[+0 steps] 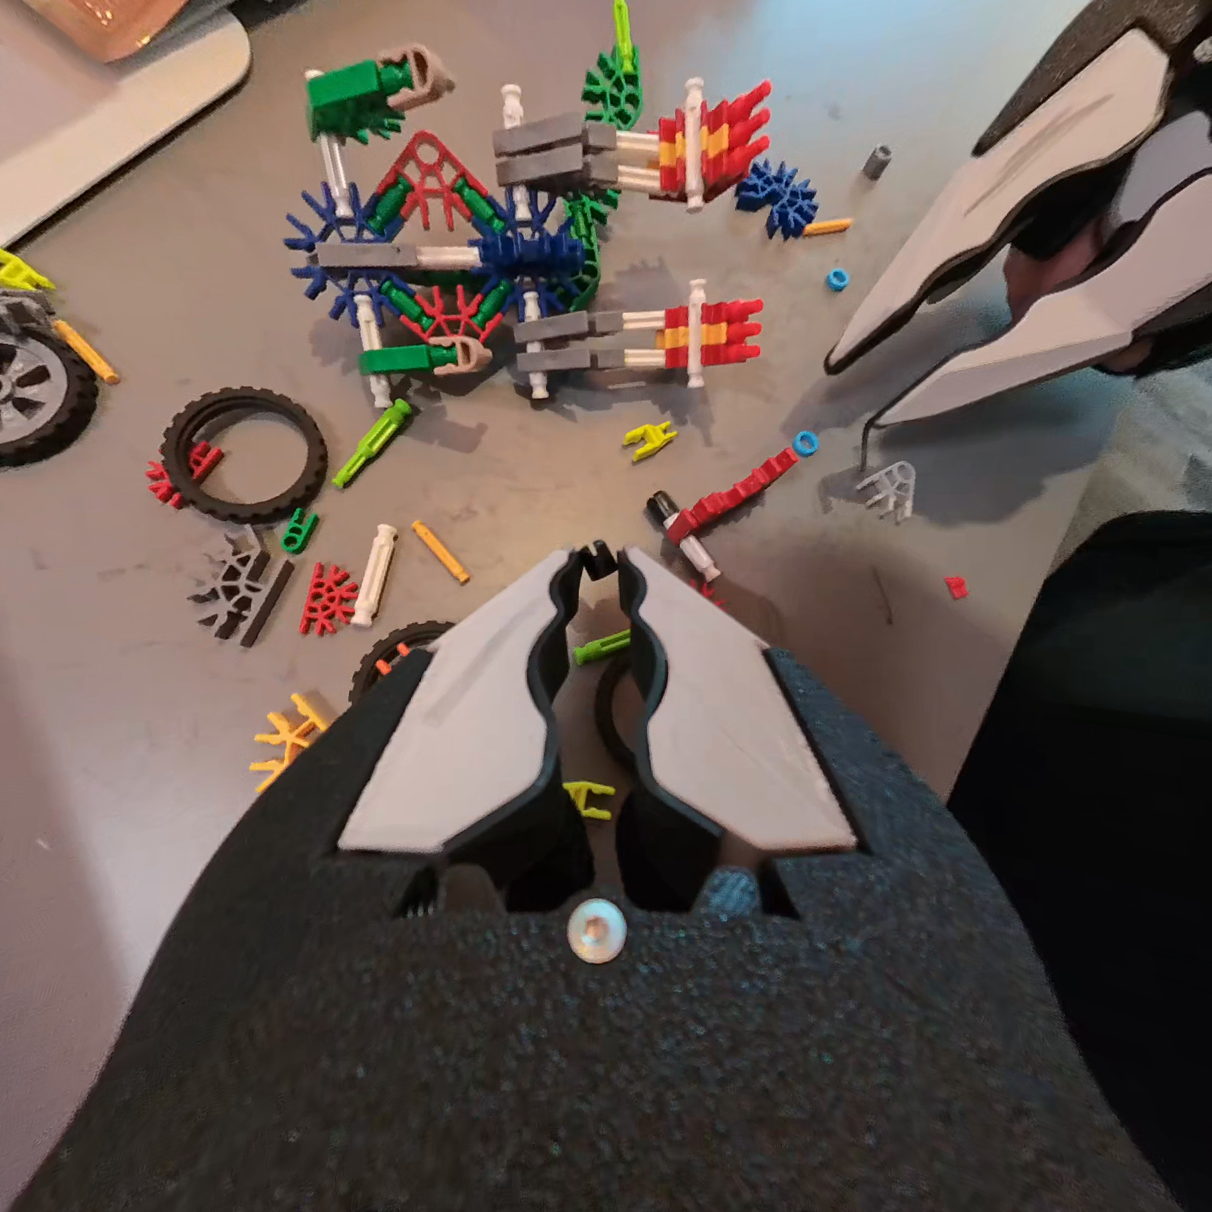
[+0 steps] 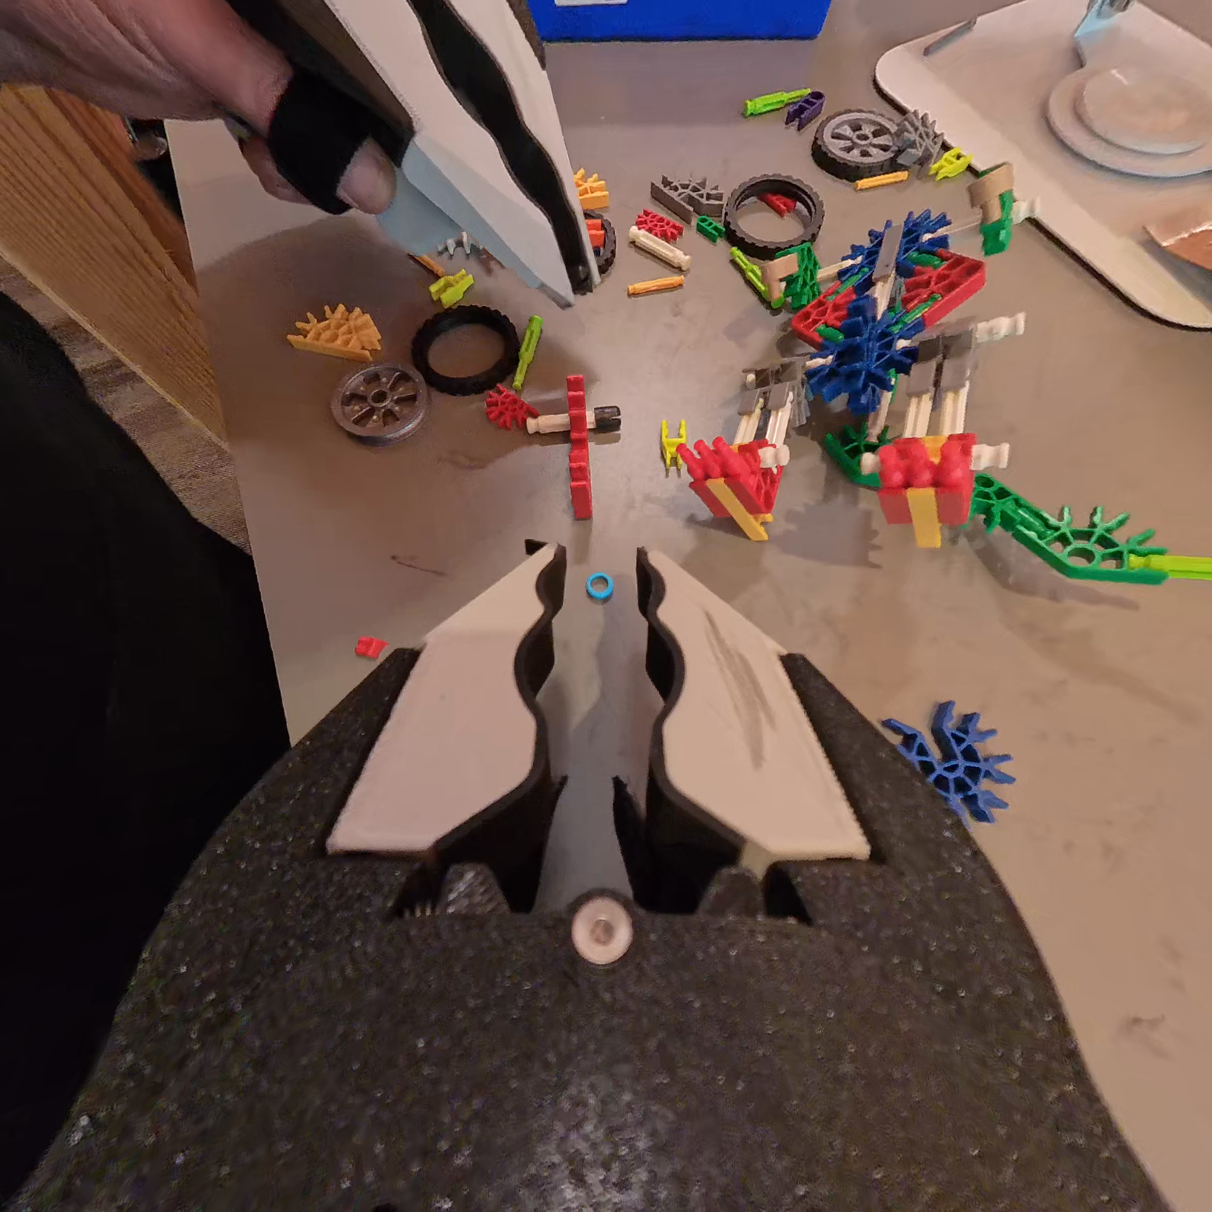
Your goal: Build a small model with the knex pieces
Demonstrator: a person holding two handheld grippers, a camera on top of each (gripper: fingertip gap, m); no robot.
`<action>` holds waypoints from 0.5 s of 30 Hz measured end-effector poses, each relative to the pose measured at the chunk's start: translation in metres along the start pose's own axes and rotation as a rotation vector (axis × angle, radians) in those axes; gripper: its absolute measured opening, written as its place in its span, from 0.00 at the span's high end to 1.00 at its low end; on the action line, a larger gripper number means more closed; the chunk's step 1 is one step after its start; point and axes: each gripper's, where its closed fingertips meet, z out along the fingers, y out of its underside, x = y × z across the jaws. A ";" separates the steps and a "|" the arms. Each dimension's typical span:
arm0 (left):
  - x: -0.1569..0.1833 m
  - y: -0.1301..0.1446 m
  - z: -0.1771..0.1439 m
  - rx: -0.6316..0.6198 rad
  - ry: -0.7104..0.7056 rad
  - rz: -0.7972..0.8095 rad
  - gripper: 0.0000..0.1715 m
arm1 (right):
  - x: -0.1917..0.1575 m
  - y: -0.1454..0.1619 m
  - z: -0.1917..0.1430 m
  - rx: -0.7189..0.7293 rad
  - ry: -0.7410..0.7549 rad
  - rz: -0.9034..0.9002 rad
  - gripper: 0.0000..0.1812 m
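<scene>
Now, left of the blue ring (image 2: 599,585), the left tongs (image 1: 598,557) are nearly shut, pinching a small black piece (image 1: 597,562) at their tips above the bench (image 1: 525,485). The right tongs (image 2: 600,557) stand open and empty, straddling that ring, which lies flat just behind the red rack piece (image 2: 578,446), whose long axis runs straight away from them.

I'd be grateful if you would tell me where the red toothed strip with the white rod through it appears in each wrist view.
Left wrist view: the red toothed strip lies just right of centre, beyond the left gripper, running diagonally.
Right wrist view: the strip stands upright in the picture at centre, beyond the right gripper.
Shared landmark: the small blue ring beside one end of the strip.
</scene>
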 end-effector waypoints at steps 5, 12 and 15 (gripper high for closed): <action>0.000 0.006 0.012 -0.048 -0.013 0.018 0.95 | -0.003 0.003 0.003 -0.009 0.017 -0.008 0.88; -0.004 0.015 0.017 -0.071 -0.031 0.036 0.95 | -0.009 -0.011 0.006 0.021 0.029 -0.011 0.88; -0.005 0.013 0.015 -0.081 -0.024 0.030 0.88 | -0.010 -0.011 0.009 0.019 0.028 -0.011 0.88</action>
